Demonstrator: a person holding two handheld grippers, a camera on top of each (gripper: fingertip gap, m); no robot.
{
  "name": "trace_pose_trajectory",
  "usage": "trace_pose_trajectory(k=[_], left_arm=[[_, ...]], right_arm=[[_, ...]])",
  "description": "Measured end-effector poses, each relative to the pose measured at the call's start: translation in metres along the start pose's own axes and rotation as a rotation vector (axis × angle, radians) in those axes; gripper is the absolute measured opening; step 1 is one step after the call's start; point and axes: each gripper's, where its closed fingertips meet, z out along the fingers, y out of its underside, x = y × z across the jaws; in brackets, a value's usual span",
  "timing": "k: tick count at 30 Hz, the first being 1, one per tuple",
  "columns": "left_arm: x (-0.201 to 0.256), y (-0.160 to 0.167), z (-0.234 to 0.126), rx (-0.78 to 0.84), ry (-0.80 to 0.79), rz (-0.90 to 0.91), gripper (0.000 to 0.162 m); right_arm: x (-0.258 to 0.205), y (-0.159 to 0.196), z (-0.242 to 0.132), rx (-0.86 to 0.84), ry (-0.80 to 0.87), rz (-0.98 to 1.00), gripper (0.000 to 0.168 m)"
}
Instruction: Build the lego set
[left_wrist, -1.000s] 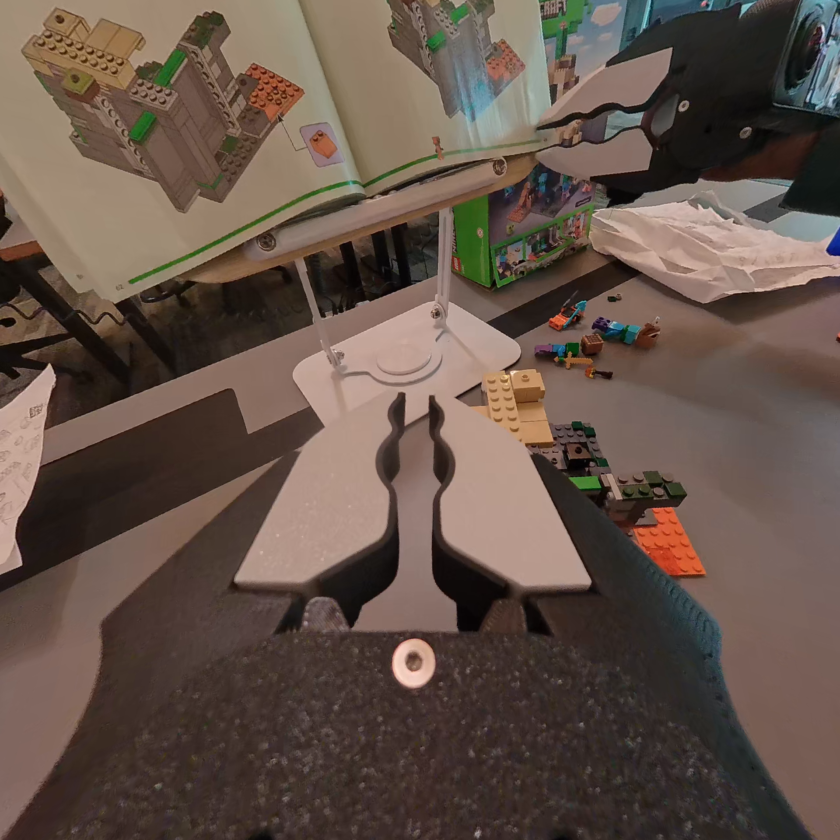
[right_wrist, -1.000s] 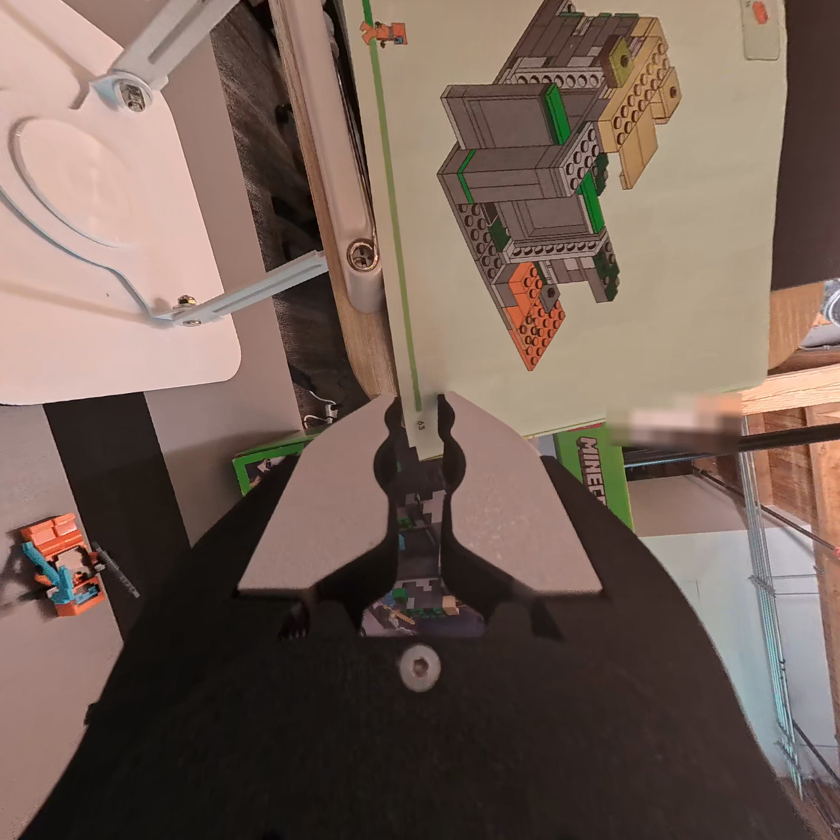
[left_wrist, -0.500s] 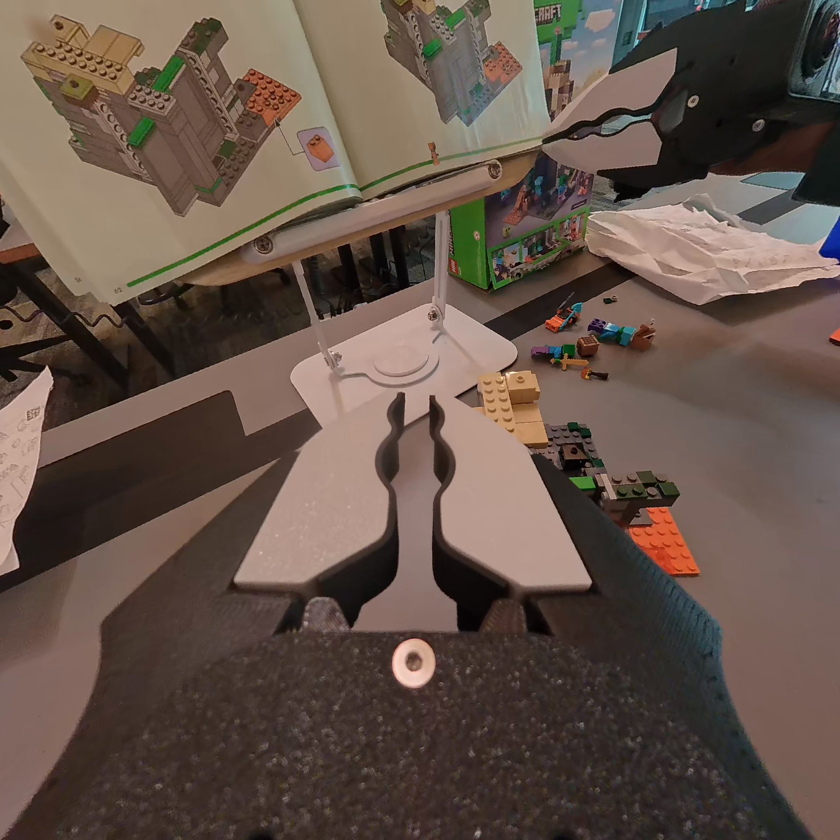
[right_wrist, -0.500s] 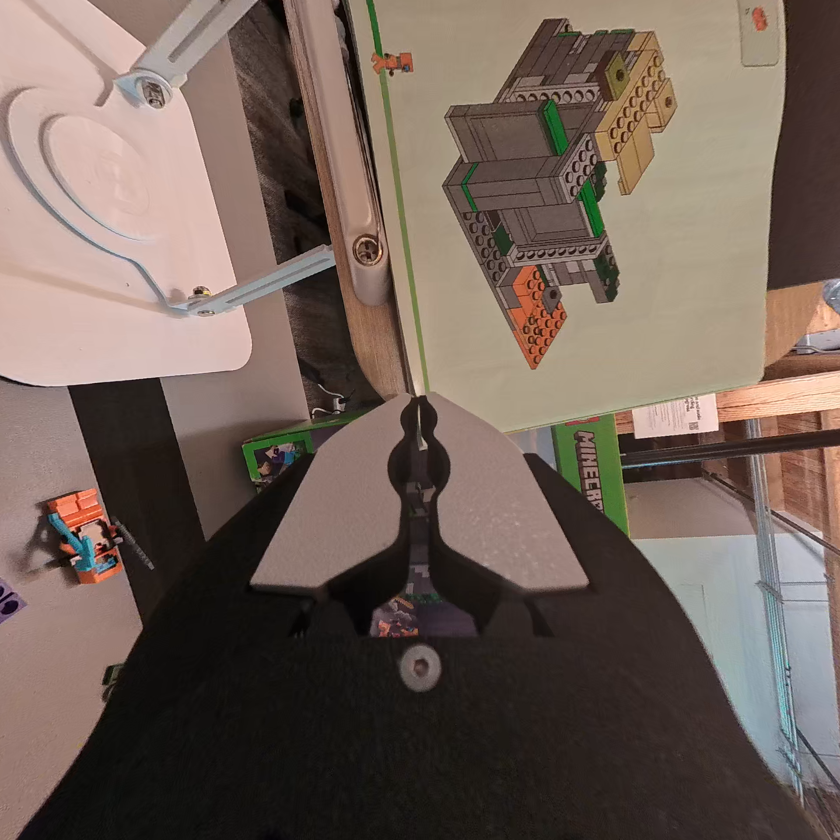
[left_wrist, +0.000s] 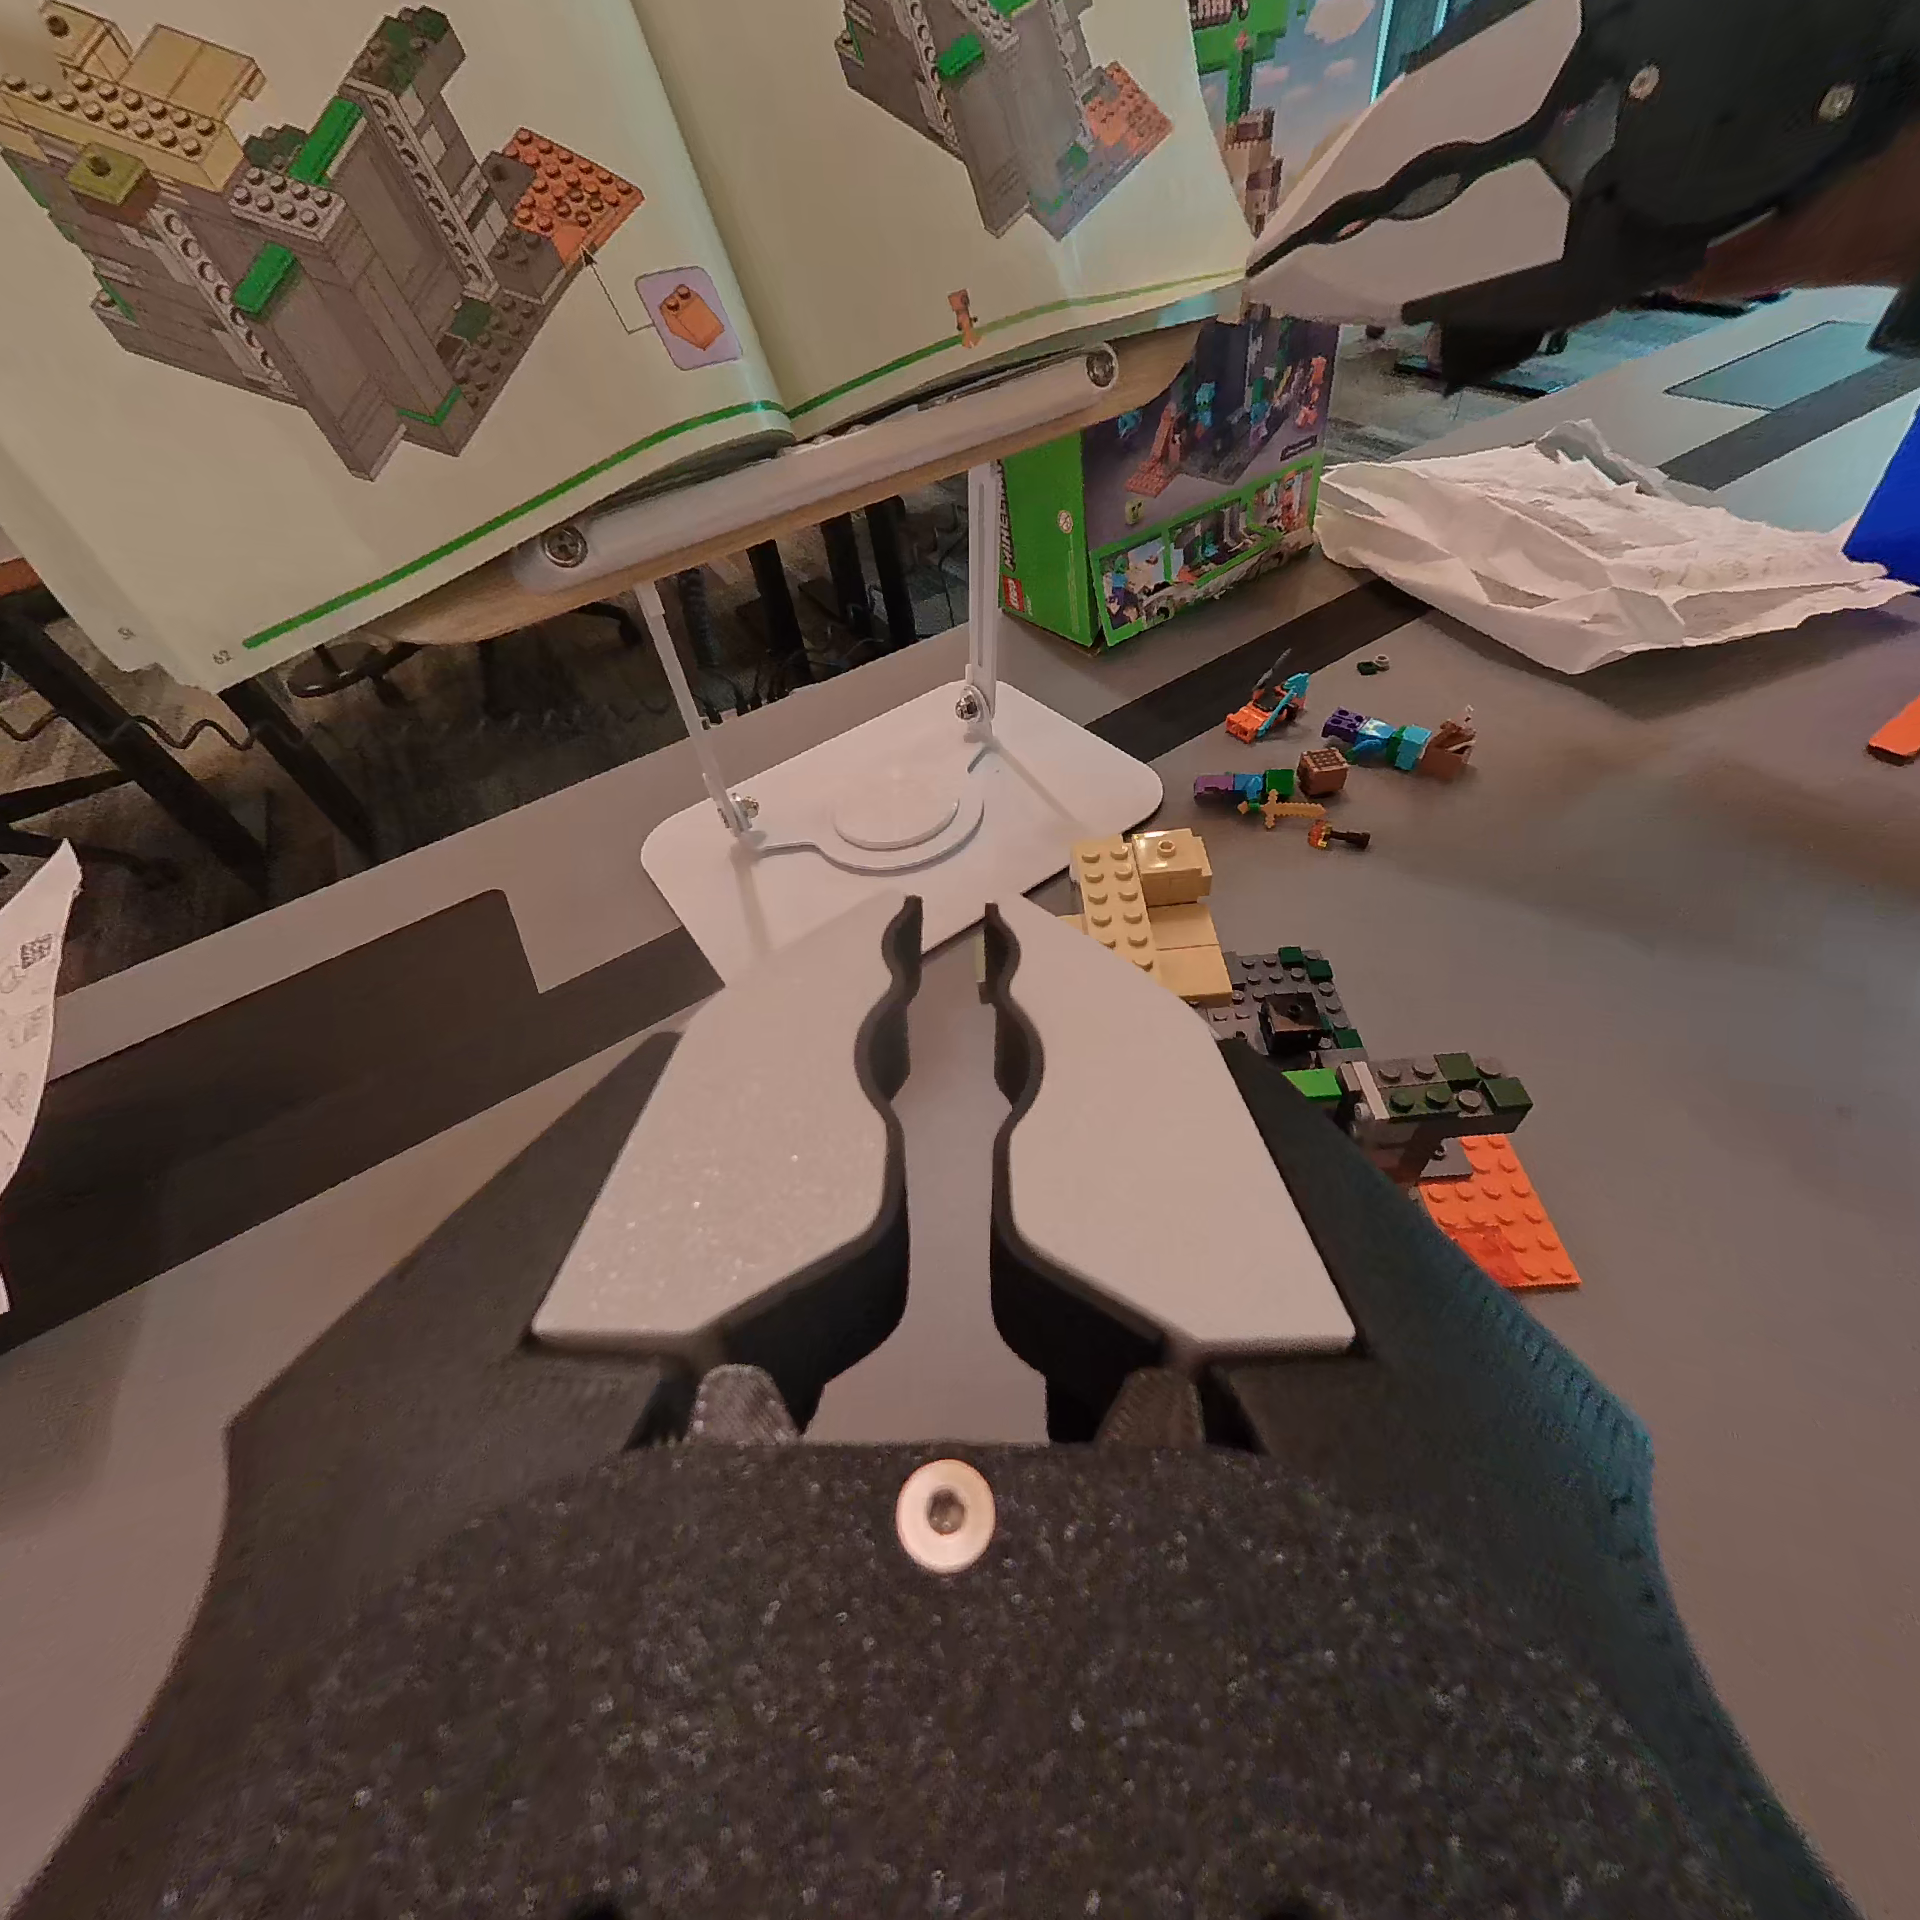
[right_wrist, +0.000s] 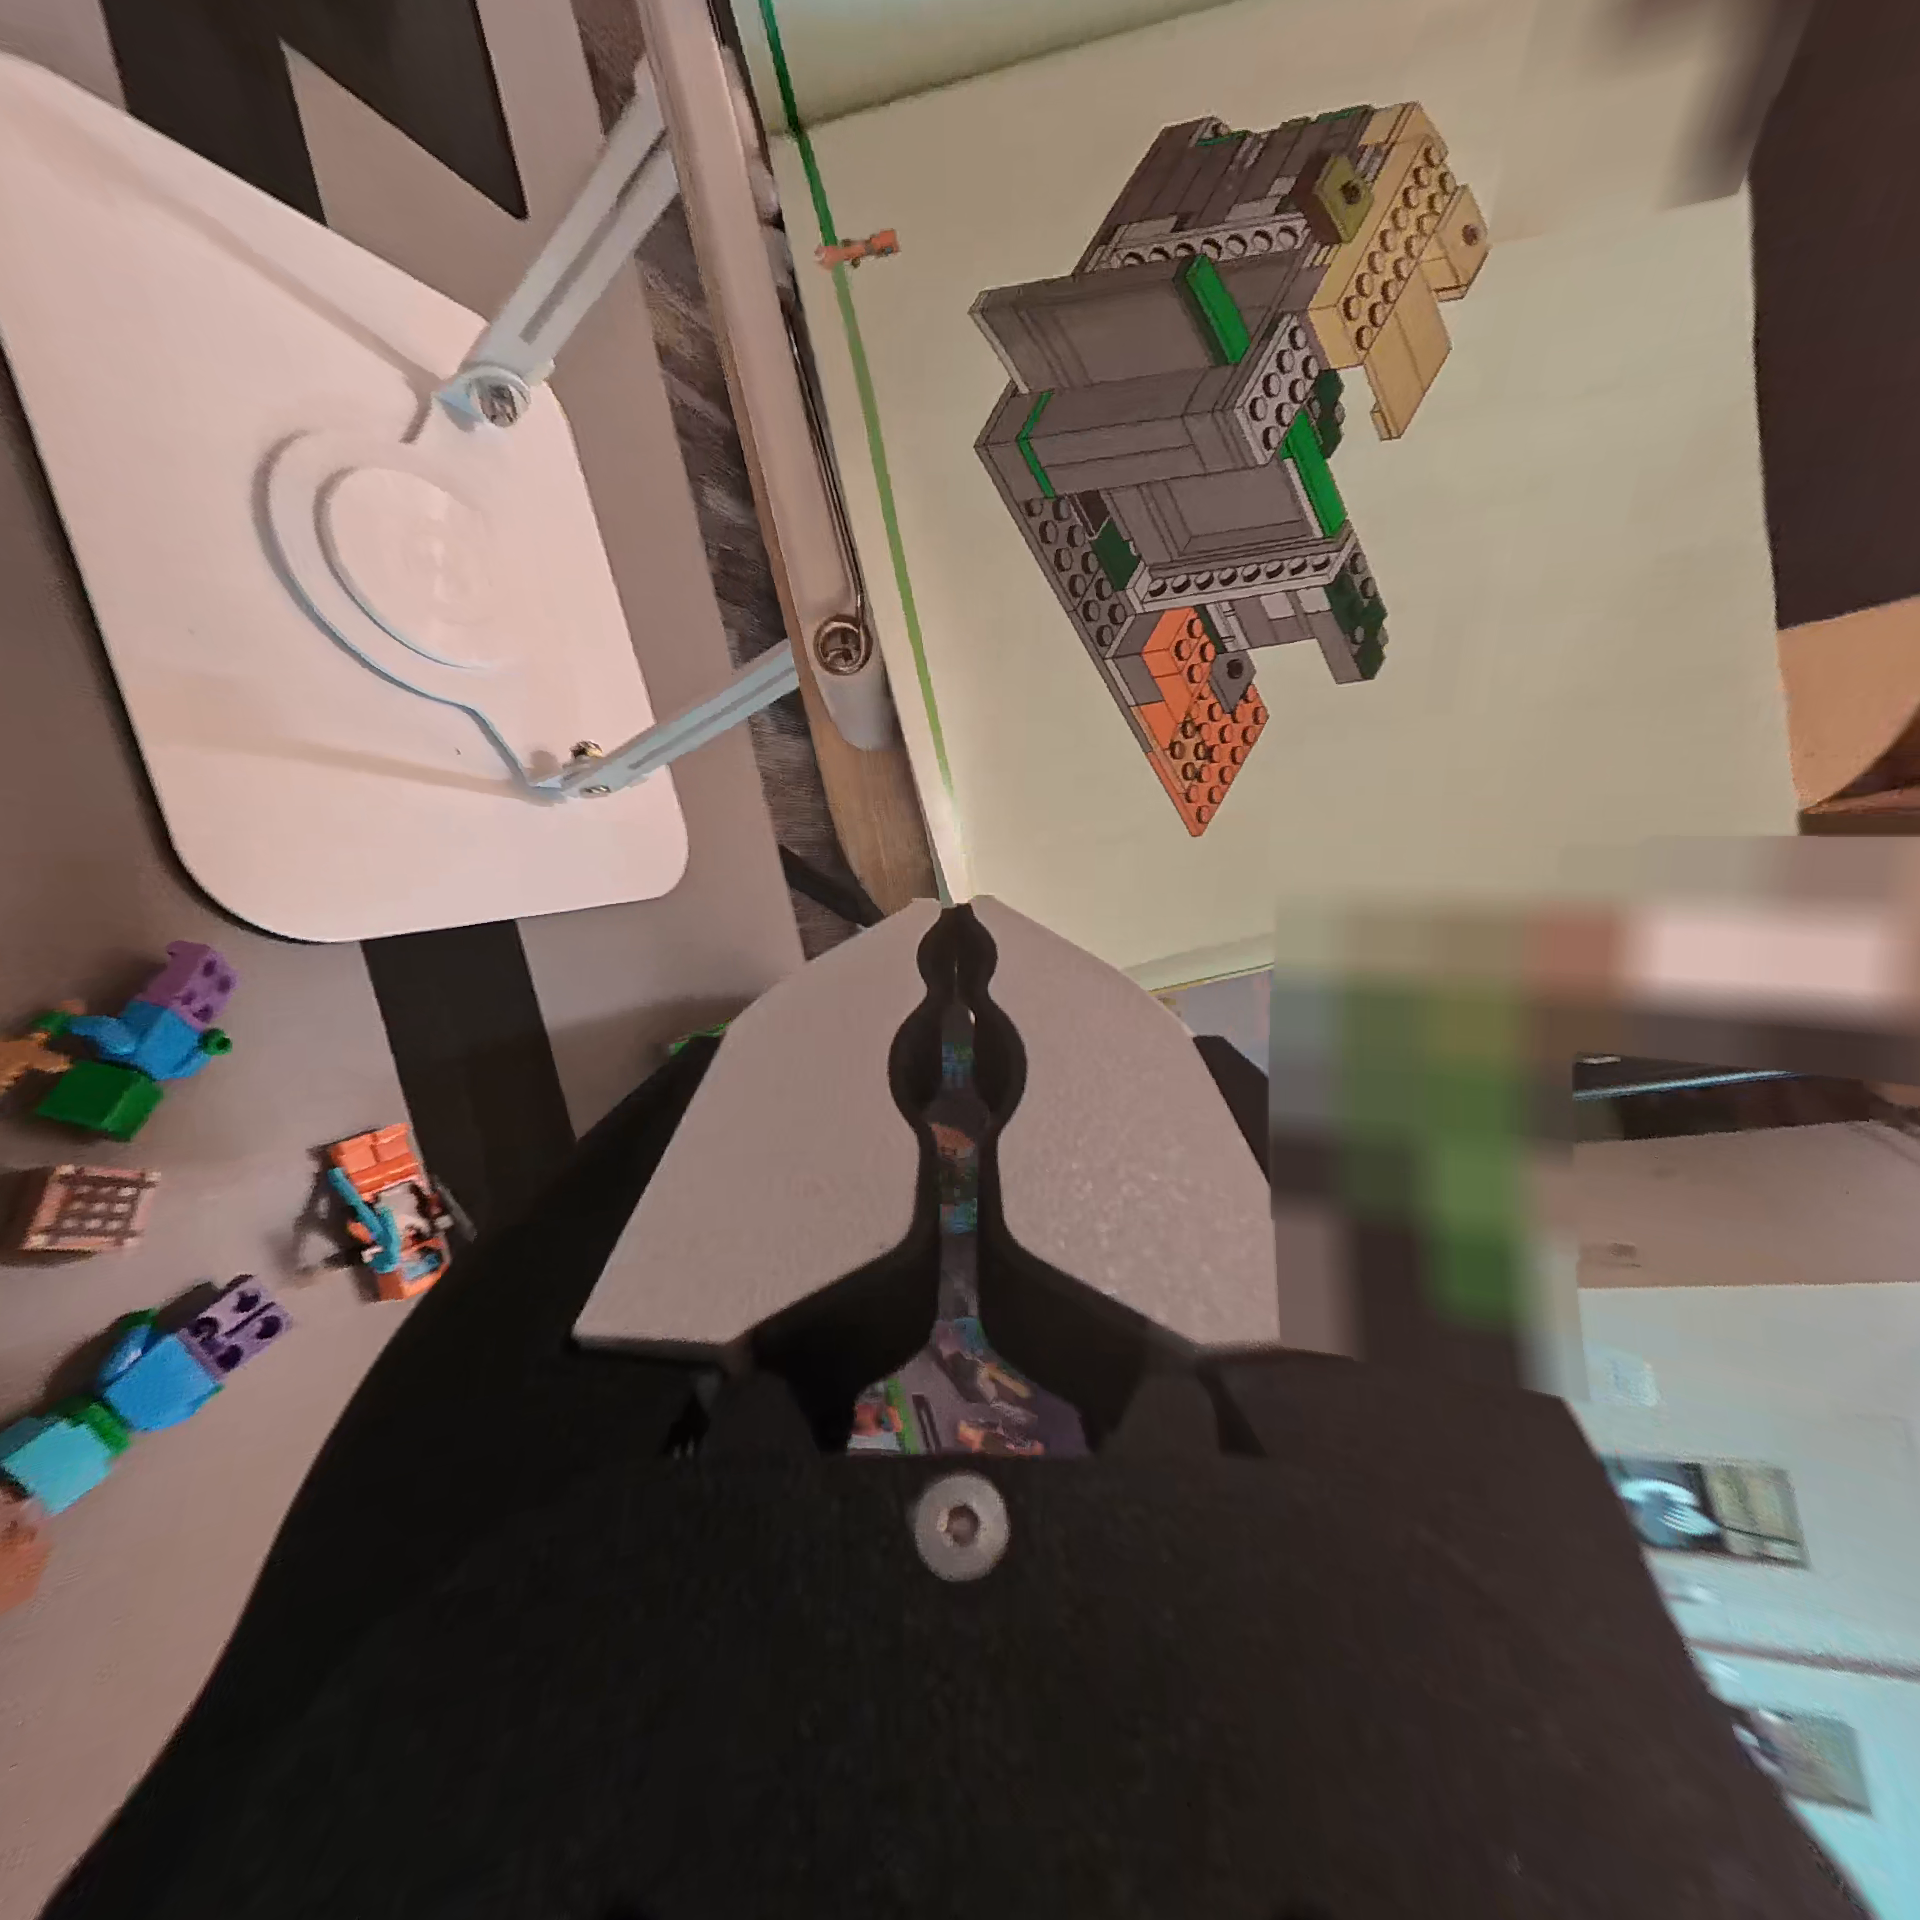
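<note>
The open instruction booklet (left_wrist: 416, 260) rests on a white stand. My right gripper (right_wrist: 956, 909) is shut on the lower corner of the booklet's right page (right_wrist: 1351, 520); it also shows in the left wrist view (left_wrist: 1273, 265) at the page edge. My left gripper (left_wrist: 948, 920) is slightly open and empty, low over the grey table in front of the stand base (left_wrist: 904, 821). The partly built lego model (left_wrist: 1299, 1023), with a tan section (left_wrist: 1143, 894) and an orange plate (left_wrist: 1496, 1216), lies on the table just right of the left gripper.
Small lego figures (left_wrist: 1330, 758) lie behind the model and show in the right wrist view (right_wrist: 135, 1039). A green lego box (left_wrist: 1164, 499) and crumpled white paper (left_wrist: 1558, 540) sit at the back right. A printed sheet (left_wrist: 31, 987) lies at the left edge. Spacing between my two grippers at the tips: around 30 cm. To reach the tan section (left_wrist: 1143, 894) in a straight line is about 8 cm for my left fingers, about 25 cm for my right. The partly built lego model (left_wrist: 1299, 1023) is about 20 cm from my left fingertips.
My right gripper closed on the page corner it was straddling and has moved a little with it. My left gripper has stayed in place, still slightly open.
</note>
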Motion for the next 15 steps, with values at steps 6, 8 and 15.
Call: trace_pose_trajectory(k=[6, 8, 15], left_arm=[[0.004, 0.002, 0.000, -0.007, 0.024, 0.002, 0.012], [0.005, 0.002, 0.000, -0.007, 0.031, 0.004, 0.012], [0.013, 0.004, 0.001, -0.011, 0.061, 0.015, 0.012]], right_arm=[[-0.003, -0.004, -0.007, 0.023, -0.180, 0.133, 0.000], [-0.003, -0.005, -0.009, 0.021, -0.246, 0.187, 0.000], [0.001, -0.009, -0.009, 0.001, -0.438, 0.396, 0.000]])
